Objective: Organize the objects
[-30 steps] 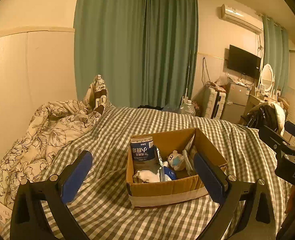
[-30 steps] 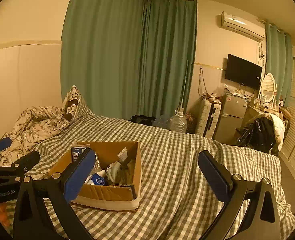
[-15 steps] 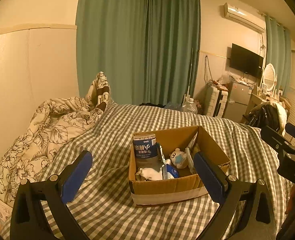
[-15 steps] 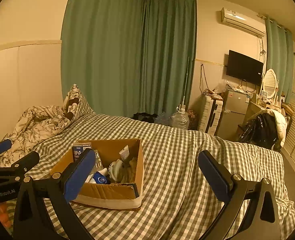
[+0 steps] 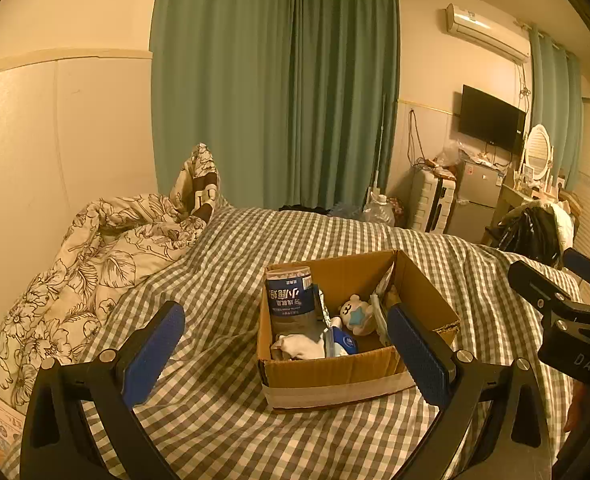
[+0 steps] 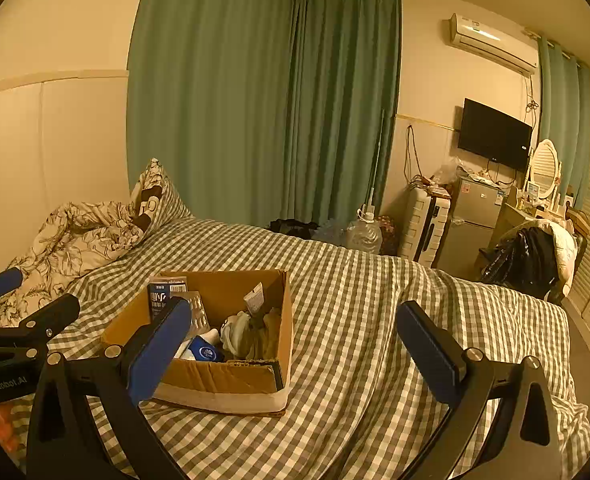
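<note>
An open cardboard box (image 5: 327,376) sits on the checked bed cover; it also shows in the right wrist view (image 6: 215,380). Inside it stand a blue-labelled bottle (image 5: 289,300), a small white plush toy (image 5: 355,314), a white cloth (image 5: 299,346) and a blue-capped tube (image 5: 341,344). My left gripper (image 5: 287,348) is open and empty, held in front of the box. My right gripper (image 6: 295,344) is open and empty, to the right of the box, and shows at the right edge of the left wrist view (image 5: 567,304).
A crumpled flower-print duvet (image 5: 95,256) and pillow lie at the left by the wall. Green curtains (image 5: 275,92) hang behind the bed. A suitcase (image 6: 425,226), small fridge (image 6: 469,224), wall TV and a chair with clothes (image 6: 535,256) stand at the right.
Both grippers have drifted slightly, so the box sits a little further right in each view. Both stay open and empty. Nothing on the bed has moved.
</note>
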The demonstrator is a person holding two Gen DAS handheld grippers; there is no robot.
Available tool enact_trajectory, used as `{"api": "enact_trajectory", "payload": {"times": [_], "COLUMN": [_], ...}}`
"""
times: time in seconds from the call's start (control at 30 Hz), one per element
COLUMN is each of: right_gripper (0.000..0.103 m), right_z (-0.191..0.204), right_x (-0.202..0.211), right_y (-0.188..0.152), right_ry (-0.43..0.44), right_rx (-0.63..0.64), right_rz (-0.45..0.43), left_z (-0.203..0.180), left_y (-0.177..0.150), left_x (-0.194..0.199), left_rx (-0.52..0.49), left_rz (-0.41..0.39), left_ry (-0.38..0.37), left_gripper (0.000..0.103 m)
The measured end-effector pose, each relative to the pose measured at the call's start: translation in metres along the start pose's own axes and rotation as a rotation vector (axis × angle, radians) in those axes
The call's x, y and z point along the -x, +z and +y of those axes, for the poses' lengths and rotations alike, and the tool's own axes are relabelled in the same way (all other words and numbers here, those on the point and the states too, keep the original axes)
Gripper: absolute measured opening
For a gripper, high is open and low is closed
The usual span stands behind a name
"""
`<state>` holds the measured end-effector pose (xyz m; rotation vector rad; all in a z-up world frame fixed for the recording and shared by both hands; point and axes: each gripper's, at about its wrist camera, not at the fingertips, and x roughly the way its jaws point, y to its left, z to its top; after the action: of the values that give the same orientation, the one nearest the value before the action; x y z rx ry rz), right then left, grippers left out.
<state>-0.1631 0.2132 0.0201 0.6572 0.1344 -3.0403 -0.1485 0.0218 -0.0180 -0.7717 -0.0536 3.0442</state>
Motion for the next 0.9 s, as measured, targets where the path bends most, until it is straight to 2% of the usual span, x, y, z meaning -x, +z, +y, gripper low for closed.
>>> {"api": "enact_trajectory", "payload": {"times": [0.37,0.9], "right_gripper": [0.103,0.103], "right_z": [0.0036,0.0074], "right_x": [-0.0025,-0.0045], "right_y": [-0.0014,-0.0024], "right_ry": [0.001,0.002], "right_rx": [0.008,0.014], "right_rz": [0.012,0.022], "left_z": [0.0069,0.0062], "left_y": [0.0007,0.0025], "left_x": [-0.0012,-0.0003], "left_rx": [0.024,0.007], "left_rz": [0.001,-0.003], "left_ry": [0.016,0.031], "left_gripper": [0.103,0.103]}}
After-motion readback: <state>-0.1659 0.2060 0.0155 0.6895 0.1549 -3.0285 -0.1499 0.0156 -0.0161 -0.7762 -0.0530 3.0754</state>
